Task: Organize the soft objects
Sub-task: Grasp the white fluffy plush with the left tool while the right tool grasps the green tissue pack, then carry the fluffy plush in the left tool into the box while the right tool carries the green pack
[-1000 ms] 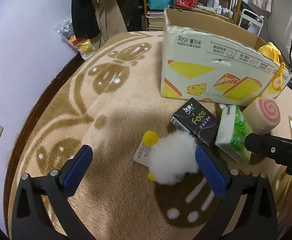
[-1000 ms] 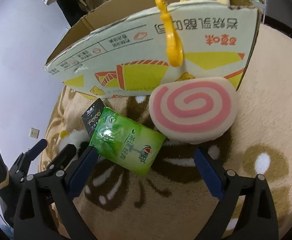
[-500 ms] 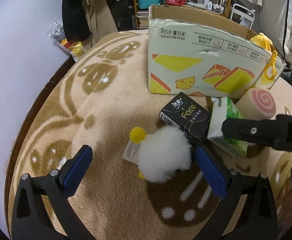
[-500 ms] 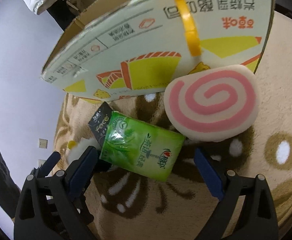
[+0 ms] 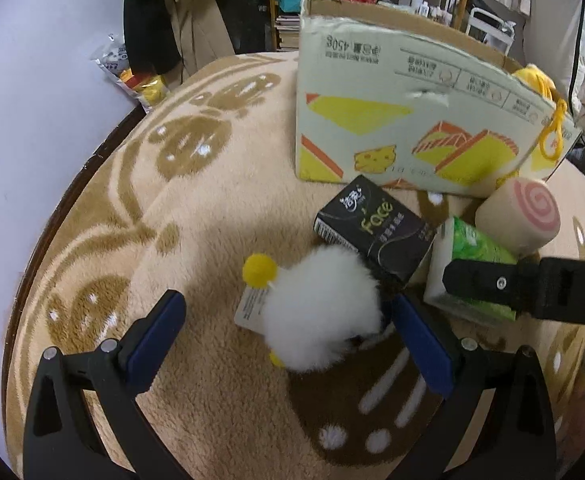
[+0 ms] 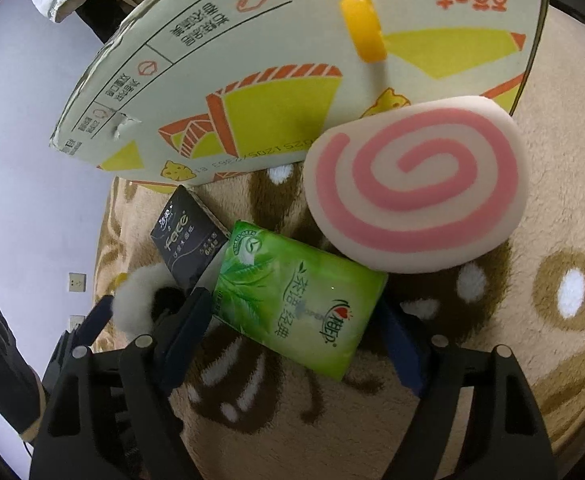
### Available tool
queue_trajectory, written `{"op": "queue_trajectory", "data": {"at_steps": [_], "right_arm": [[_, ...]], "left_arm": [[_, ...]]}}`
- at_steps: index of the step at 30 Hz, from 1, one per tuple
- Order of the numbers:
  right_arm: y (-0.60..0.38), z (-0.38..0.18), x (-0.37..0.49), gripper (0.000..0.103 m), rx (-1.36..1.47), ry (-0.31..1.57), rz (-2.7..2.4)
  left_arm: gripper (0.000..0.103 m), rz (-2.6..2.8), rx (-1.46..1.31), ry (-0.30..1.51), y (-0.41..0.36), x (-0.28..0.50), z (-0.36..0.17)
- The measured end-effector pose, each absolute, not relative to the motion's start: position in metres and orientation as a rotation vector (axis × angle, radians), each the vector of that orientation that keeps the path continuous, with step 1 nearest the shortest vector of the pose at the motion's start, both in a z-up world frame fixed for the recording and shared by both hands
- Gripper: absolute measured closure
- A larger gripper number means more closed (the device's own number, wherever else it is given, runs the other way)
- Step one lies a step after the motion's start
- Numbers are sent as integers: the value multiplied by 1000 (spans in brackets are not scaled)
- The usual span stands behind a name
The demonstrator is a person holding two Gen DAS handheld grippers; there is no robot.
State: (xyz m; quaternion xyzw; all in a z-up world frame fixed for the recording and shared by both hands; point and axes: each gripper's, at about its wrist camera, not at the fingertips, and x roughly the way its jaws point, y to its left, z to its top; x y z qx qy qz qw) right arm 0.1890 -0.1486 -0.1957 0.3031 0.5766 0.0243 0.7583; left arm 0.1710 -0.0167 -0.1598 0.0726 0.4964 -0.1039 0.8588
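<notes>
Right tongs lowered, now straddling green tissue pack; unclosed

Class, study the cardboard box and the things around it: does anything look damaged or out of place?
Yes. The cardboard box has a small tear in its printed side, showing as ragged paper. A yellow plastic clip hangs over the box's top edge onto the outside instead of lying within.

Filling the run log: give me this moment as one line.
left gripper: open, around white plush | right gripper: open, around green tissue pack | box: behind
</notes>
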Motion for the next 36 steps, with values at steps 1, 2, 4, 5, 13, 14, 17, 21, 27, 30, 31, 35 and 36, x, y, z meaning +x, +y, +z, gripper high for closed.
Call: {"op": "queue_trajectory", "data": {"at_steps": [1, 2, 4, 5, 13, 14, 17, 21, 27, 30, 31, 35, 36], "right_arm": [[-150, -196, 189, 18, 666, 1255, 57], [-150, -198, 190, 18, 669, 1255, 59], [-152, -199, 190, 19, 681, 1262, 57], [-154, -199, 188, 20, 681, 1263, 53], [-146, -195, 182, 22, 574, 1270, 1], [-142, -192, 179, 23, 554, 1266, -1], [-140, -188, 174, 24, 542, 1254, 5], [-145, -186, 164, 24, 559, 1275, 5], [-162, -163, 146, 24, 562, 1218, 42], [-168, -141, 137, 24, 516, 1149, 52], [-170, -134, 134, 24, 512, 1131, 50], [-179, -113, 127, 24, 540, 1070, 68], [-178, -106, 126, 24, 535, 1057, 70]], "left_arm": [[2, -223, 153, 1046, -17, 172, -161], [5, -226, 156, 1051, -18, 172, -162], [12, -240, 153, 1065, -19, 172, -165], [15, -252, 146, 1073, -20, 172, -166], [61, -265, 113, 1057, -15, 167, -162], [63, -261, 100, 1072, -12, 167, -163], [67, -253, 67, 1087, -6, 167, -163], [69, -278, 51, 1074, -4, 162, -152], [69, -252, 83, 1008, -2, 144, -123], [69, -247, 44, 966, 6, 137, -105], [69, -244, 30, 953, 10, 135, -98], [69, -231, 12, 905, 19, 127, -78], [69, -220, -1, 900, 22, 125, -74]]}}
